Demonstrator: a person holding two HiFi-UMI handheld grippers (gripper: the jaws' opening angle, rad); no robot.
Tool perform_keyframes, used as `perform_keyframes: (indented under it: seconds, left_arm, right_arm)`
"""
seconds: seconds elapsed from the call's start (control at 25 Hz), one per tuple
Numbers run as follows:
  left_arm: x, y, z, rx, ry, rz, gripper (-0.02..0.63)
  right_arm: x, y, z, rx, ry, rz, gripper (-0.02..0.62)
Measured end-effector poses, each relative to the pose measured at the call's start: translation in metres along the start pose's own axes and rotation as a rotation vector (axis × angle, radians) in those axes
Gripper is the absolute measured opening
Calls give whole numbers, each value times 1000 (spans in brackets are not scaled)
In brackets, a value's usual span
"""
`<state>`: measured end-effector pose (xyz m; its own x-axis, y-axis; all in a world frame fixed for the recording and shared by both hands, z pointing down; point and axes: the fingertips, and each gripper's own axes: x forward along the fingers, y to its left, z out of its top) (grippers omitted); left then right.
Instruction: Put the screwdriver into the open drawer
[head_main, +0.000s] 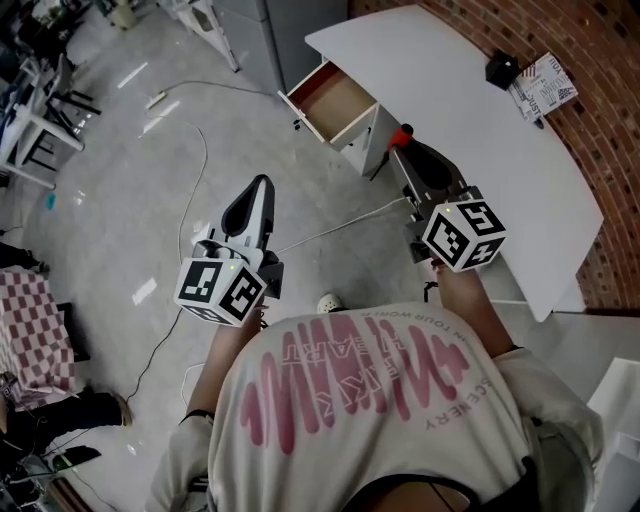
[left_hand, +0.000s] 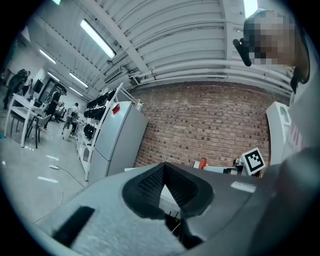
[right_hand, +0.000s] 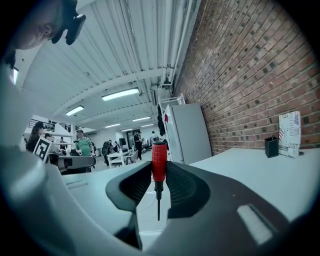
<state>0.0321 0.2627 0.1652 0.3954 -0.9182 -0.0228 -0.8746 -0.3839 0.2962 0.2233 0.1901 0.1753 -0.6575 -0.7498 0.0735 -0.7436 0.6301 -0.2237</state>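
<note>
My right gripper (head_main: 404, 150) is shut on a screwdriver (head_main: 401, 135) with a red handle, held just in front of the white table's edge. In the right gripper view the red handle (right_hand: 159, 162) stands upright between the jaws, its thin shaft pointing back toward the camera. The open drawer (head_main: 333, 98), white with a brownish floor, juts from under the table's far end, a little beyond and left of the screwdriver. My left gripper (head_main: 262, 186) hangs over the floor to the left, its jaws shut with nothing between them (left_hand: 163, 167).
The white table (head_main: 470, 120) runs along a brick wall and carries a small black box (head_main: 501, 68) and a printed booklet (head_main: 543, 85). A cable (head_main: 190, 150) trails over the grey floor. A grey cabinet (head_main: 270, 30) stands behind the drawer.
</note>
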Motion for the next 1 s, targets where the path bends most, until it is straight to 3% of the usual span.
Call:
perform_keyframes:
  seconds: [0.56, 1.0]
  left_arm:
    - [18, 70, -24, -71, 62, 31, 5]
    - [55, 132, -19, -85, 40, 121, 5]
  right_arm:
    - [74, 5, -31, -20, 84, 25, 106]
    - [158, -21, -36, -7, 101, 87, 106]
